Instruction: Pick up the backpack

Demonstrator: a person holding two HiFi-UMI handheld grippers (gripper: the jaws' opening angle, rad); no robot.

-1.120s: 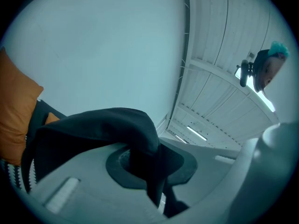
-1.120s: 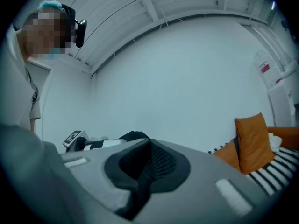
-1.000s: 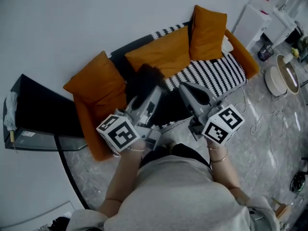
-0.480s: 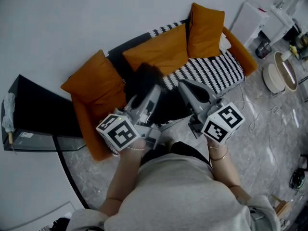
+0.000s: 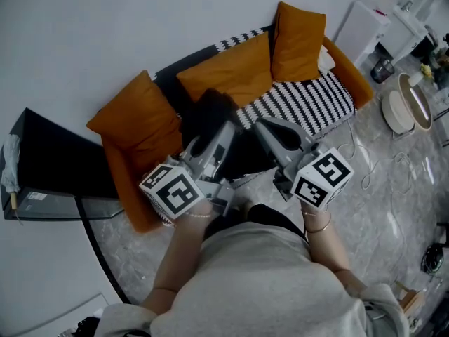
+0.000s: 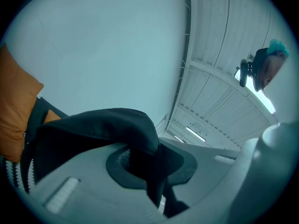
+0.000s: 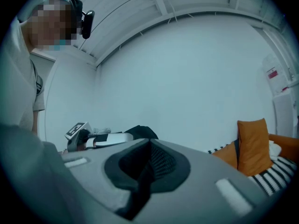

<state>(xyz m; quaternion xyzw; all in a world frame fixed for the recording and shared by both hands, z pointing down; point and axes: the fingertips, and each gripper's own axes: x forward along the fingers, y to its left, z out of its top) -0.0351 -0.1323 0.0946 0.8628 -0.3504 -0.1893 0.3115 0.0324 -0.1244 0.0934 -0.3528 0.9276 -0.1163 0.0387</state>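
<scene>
Barely drifted left since before. Clamping backpack (image 5: 210, 118) fabric with left gripper (image 5: 226, 132), pinching apparently its strap with right gripper (image 5: 263, 126), before sofa (image 5: 309, 107). Mid-lift; next, raise evenly.

Matt black cloth on the backpack (image 5: 210, 121), soft and creased where it drapes over the fingers (image 6: 70, 190) of the left gripper (image 5: 224, 133). Those are smooth matt grey plastic with black pads (image 7: 161, 164), finely ribbed on the right gripper (image 5: 262, 126); the marker cubes (image 5: 173, 192) carry flat black-on-white print. The cushions (image 5: 228, 72) are orange woven cloth, matt; the sofa cover (image 5: 309, 107) is a black-and-white zigzag knit; the floor (image 5: 393, 188) looks like grey marbled stone, polished, with a sheen.
</scene>
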